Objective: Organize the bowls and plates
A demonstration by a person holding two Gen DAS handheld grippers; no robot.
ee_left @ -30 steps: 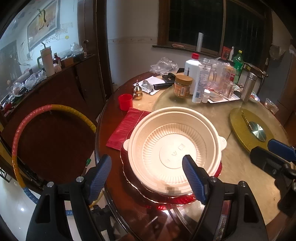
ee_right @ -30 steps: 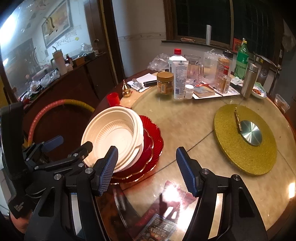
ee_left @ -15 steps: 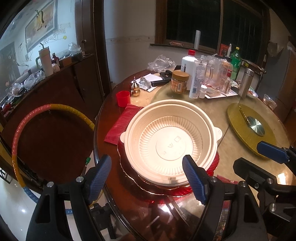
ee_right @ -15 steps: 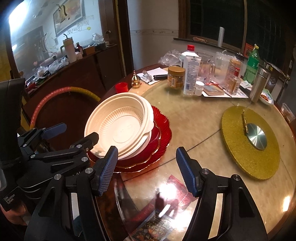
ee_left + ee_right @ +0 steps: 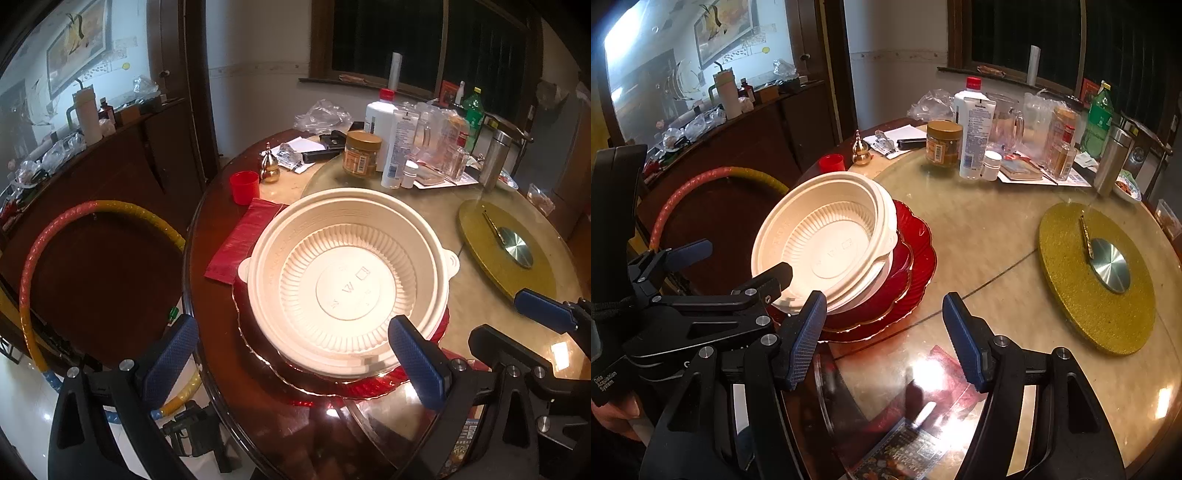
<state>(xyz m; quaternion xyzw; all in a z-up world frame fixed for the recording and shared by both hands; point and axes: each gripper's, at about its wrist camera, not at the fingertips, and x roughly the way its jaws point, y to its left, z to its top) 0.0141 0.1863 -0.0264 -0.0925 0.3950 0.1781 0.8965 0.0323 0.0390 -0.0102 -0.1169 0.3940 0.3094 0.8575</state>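
Several nested cream plastic bowls sit on a stack of red scalloped plates near the round table's left edge. In the right wrist view the bowls lean left on the plates. My left gripper hangs just in front of the stack, and its jaws are opening. The right pad overlaps the bowls' near rim and the left pad hangs off the table, so neither presses on anything. It also shows as the left gripper. My right gripper is open over the glass tabletop, right of the plates, seen also as the right gripper.
A red cup and a red cloth lie behind the stack. A gold round mat with a metal disc lies to the right. Jars and bottles crowd the far side. A red-yellow hoop leans by the sideboard.
The left gripper's jaws have spread wider apart. The bowls stay on the red plates. The right gripper's opening is unchanged.
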